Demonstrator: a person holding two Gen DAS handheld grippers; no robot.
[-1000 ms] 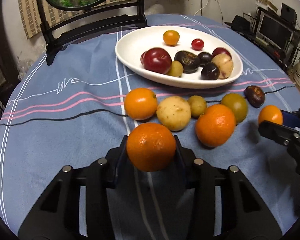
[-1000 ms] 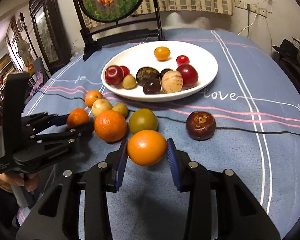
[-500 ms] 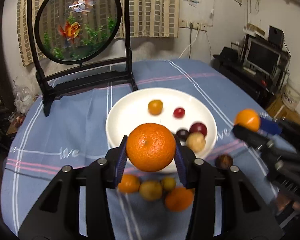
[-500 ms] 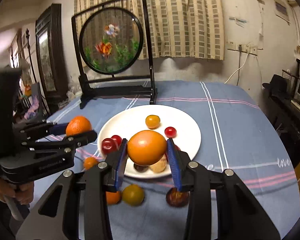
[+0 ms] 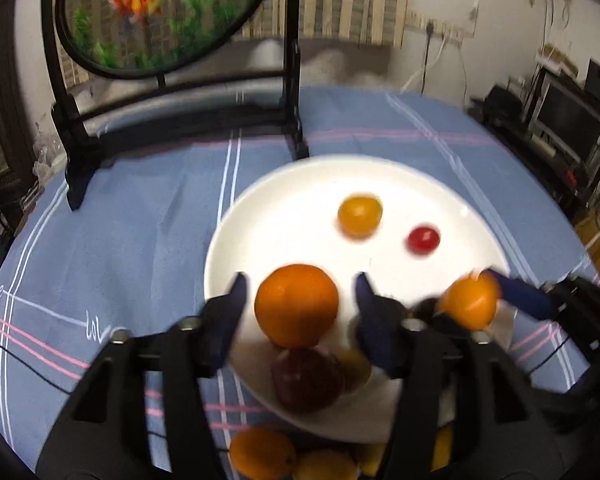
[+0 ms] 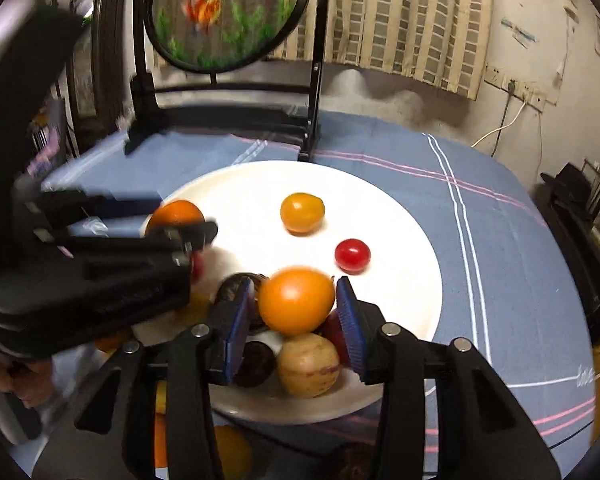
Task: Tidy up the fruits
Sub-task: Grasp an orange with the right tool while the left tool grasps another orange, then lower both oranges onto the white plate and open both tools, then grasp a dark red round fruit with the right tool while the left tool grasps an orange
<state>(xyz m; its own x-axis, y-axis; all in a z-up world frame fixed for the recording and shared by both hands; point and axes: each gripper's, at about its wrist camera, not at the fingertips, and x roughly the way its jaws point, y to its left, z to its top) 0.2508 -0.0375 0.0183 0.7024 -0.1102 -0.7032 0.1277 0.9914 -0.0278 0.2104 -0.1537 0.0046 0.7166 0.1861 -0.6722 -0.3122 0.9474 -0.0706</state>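
In the left wrist view my left gripper is open over the near side of the white plate; an orange sits between the spread fingers with gaps on both sides. My right gripper holds a smooth orange fruit above the plate; its pads look slightly apart from it. The right gripper also shows in the left wrist view with its fruit. The left gripper and its orange show in the right wrist view.
The plate holds a small orange tomato, a red cherry tomato, dark plums and a pale fruit. More fruit lies on the blue cloth in front. A framed round goldfish screen stands behind.
Both grippers have moved forward and down over the plate. The left jaws have opened off the orange. The right jaws have loosened a little.
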